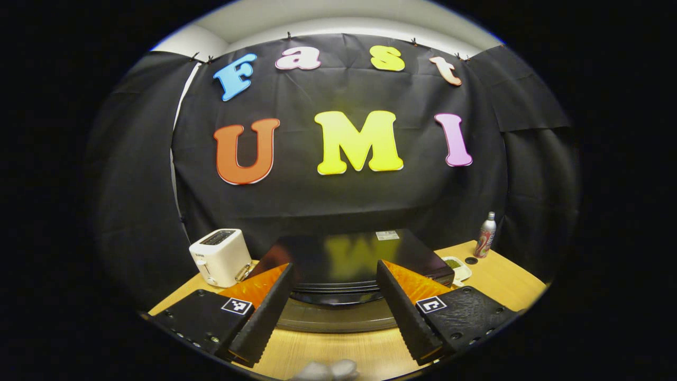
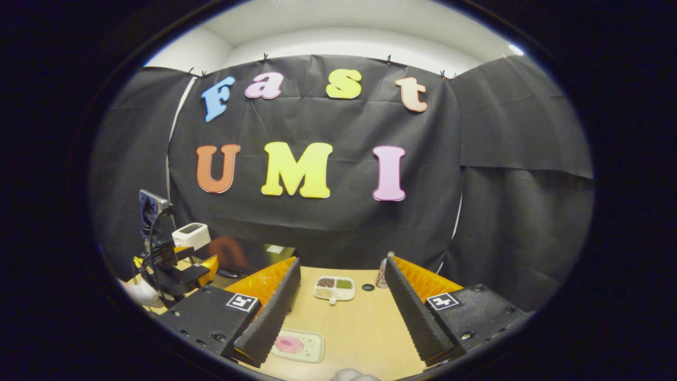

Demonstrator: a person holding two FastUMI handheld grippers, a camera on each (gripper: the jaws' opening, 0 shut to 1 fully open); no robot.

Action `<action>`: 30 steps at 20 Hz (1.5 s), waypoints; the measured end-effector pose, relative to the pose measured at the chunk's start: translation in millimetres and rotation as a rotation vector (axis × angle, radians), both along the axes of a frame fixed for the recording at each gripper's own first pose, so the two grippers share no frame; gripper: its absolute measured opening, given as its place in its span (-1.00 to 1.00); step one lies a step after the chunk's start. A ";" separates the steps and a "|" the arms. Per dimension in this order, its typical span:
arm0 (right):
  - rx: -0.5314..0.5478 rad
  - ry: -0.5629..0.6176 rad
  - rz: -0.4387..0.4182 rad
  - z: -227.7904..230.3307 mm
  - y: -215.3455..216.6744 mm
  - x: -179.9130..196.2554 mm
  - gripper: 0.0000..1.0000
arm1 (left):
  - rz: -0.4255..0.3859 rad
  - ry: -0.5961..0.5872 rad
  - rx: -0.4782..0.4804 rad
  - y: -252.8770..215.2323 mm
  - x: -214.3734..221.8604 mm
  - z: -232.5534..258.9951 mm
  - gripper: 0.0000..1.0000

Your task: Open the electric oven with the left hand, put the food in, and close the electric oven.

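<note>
electric oven [image 1: 349, 264] sits shut ahead of the left tongs [image 1: 335, 312], both tongs spread apart and empty; i'd lower them squarely onto its door handle before pulling

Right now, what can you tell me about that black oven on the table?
The electric oven is a low, dark box with a glossy black top that mirrors the wall behind it and bears a small pale sticker near the back. Its front looks closed, with a curved dark handle or rim running across it. It sits flat on the wooden table, right in front of the open left tongs, which do not touch it. A white toaster stands beside it.
</note>
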State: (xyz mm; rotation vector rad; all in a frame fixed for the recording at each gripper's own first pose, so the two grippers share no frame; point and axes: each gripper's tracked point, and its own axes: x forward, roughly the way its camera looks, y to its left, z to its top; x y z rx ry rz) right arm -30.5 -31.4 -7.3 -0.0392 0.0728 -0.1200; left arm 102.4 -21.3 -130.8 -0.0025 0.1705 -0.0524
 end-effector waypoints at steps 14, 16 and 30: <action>0.003 0.024 0.000 -8.2 0.0 -4.0 0.93 | -0.031 0.115 -0.029 -5.3 17.1 -42.0 0.91; 0.008 0.024 0.008 -9.7 2.6 -3.1 0.93 | -0.033 0.115 -0.024 -5.1 8.0 -42.0 0.90; 0.028 0.025 0.051 -20.0 17.7 2.0 0.93 | -0.067 0.240 -0.029 -3.6 -84.3 -90.9 0.91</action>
